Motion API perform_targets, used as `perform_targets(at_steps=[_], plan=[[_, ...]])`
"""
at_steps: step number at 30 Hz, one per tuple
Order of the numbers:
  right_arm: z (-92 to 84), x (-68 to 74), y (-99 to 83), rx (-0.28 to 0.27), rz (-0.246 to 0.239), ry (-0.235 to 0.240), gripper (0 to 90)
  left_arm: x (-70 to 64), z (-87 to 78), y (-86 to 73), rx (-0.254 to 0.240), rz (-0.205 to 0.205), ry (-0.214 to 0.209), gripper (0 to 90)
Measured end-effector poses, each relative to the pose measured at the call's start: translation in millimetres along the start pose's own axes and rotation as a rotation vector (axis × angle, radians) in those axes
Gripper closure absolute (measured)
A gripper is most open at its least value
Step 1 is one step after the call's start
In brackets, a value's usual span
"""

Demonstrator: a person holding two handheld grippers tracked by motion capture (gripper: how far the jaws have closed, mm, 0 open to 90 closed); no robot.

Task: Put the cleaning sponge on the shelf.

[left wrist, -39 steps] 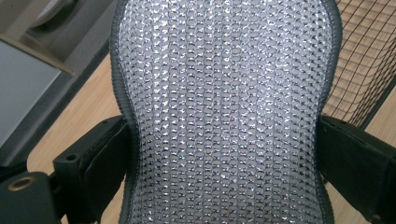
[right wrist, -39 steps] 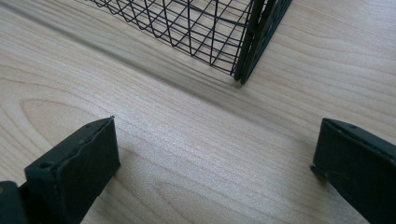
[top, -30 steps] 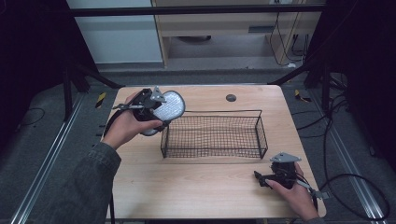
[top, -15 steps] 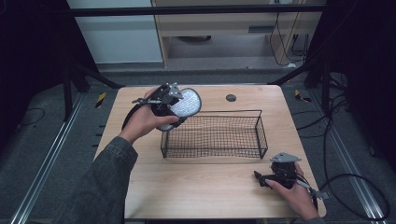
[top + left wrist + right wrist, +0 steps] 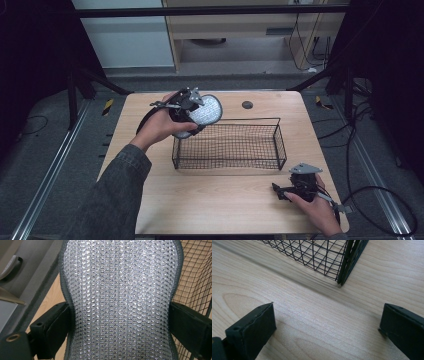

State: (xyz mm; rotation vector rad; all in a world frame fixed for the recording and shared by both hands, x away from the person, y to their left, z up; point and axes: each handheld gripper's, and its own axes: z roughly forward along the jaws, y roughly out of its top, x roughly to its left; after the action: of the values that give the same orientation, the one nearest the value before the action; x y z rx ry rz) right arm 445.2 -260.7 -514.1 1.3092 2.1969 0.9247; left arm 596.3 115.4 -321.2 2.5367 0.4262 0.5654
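**Ana:** Hovering over the near-left corner of the wire basket (image 5: pixel 227 142), the left gripper (image 5: pixel 192 111) has its jaws clamped on either side of a silvery mesh pad (image 5: pixel 205 110). In the left gripper view the pad (image 5: pixel 120 300) bulges between the two black jaws, pinched at its waist.

**Ben:** So the pad is up in the air, above the basket's left end and not yet inside it. What would make this step go well?

**Ana:** Probably carrying it a bit further right, so the whole pad sits over the open basket before the jaws part. Right now its left portion looks to hang over the rim.

**Ben:** And it's soft, so it could catch on the wire.

**Ana:** That's the risk, I'd say. Lowering it past the rim before letting go should keep it from snagging or draping over the edge.

**Ben:** The other hand?

**Ana:** The right gripper (image 5: pixel 296 188) rests on the table (image 5: pixel 210 200) near the basket's near-right corner, jaws spread wide and holding nothing. Its own view has bare wood between the jaws and the basket corner (image 5: pixel 344 267) just beyond. It's well apart from the drop, which suits.
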Motion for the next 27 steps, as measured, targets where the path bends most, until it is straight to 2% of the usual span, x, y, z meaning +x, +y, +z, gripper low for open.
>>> perform_targets(at_steps=[6, 11, 16, 27], plan=[[0.0, -0.1, 0.0, 0.000, -0.001, 0.000, 0.4, -4.4, 6.8, 2.1, 0.018, 0.023, -0.011, 7.1], [0.0, -0.1, 0.0, 0.000, -0.001, 0.000, 0.5, -10.9, 12.2, 2.4, 0.043, 0.069, -0.025, 7.6], [-0.3, 0.3, 0.2, 0.003, 0.007, 0.002, 0.5, -16.0, 18.7, -0.3, 0.056, 0.071, -0.037, 7.9], [-0.4, 0.2, 0.1, 0.003, 0.007, 0.003, 0.6, -25.1, 27.7, -2.0, 0.038, 0.084, -0.051, 7.9]])
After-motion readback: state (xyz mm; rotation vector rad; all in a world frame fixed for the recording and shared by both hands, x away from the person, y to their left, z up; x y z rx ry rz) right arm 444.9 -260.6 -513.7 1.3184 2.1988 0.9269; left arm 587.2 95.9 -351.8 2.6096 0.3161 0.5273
